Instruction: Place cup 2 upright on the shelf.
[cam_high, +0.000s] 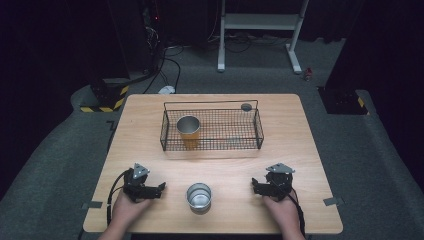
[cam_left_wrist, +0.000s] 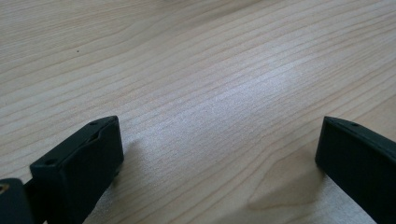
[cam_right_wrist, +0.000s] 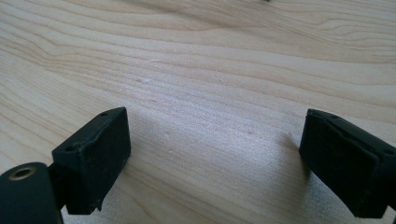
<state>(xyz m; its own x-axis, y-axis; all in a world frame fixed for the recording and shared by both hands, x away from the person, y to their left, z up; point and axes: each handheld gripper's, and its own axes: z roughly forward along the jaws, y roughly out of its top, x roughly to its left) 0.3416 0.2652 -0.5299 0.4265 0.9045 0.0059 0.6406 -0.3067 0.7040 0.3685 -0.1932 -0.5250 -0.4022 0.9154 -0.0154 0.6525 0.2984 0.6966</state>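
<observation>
Between the left gripper (cam_high: 161, 188) and right gripper (cam_high: 253, 185), both wide open and empty, a steel cup (cam_high: 199, 196) stands near the table's (cam_high: 300, 130) front edge; bare wood separates it from the wire basket (cam_high: 258, 127) holding another cup (cam_high: 188, 129).

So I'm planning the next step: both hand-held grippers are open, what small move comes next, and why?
Probably ease the left hand-held gripper toward the silver cup: its jaws are open and empty, and that cup stands outside the wire basket, where the orange cup already sits.
</observation>
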